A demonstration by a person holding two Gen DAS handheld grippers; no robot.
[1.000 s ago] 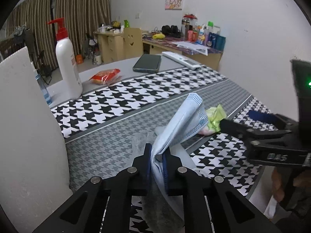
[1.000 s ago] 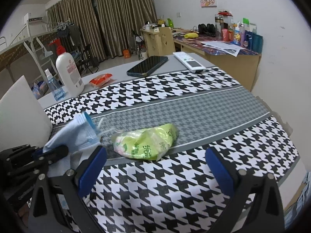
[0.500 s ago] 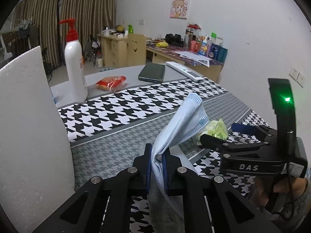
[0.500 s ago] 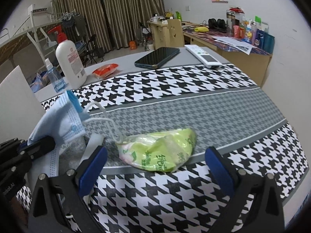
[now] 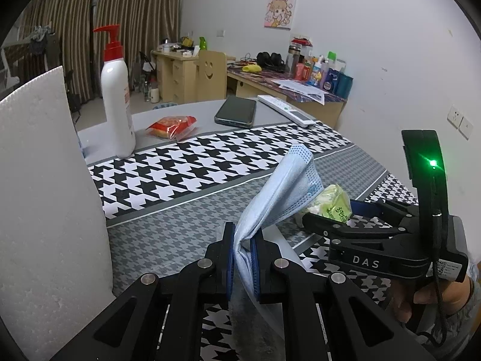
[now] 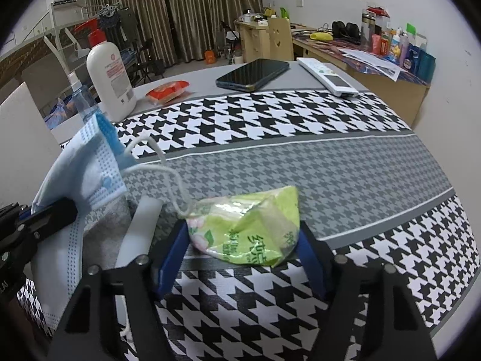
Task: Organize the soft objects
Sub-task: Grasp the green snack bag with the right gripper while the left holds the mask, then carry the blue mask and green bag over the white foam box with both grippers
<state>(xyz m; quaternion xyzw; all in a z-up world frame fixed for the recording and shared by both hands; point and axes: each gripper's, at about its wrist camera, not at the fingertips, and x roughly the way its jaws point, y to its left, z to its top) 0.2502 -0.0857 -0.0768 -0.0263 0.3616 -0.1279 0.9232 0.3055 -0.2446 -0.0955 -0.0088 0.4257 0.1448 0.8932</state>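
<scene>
You are partway through, by my reading. Your left tongs are clamped tight on the blue face mask, which stands up from between the blue pads and is lifted off the surface; its white ear loop trails down and touches the top of the green tissue pack. That pack is not yet secured, and nothing in either view shows a place where the soft things have been gathered, so the sorting itself looks undone.

Your right tongs are spread about as wide as the pack, one blue pad at its left end and one at its right end. The pack lies between them on the surface, on the grey band next to the near houndstooth strip. Whether the pads already press on it I cannot tell; the wrapper is crumpled, but that may be its own shape.

From the left wrist view, the right tongs sit just right of the mask, with the pack peeking out behind the mask's lower edge.

Farther off, the lotion bottle, red snack packet, phone and remote stand well apart from both tongs.
</scene>
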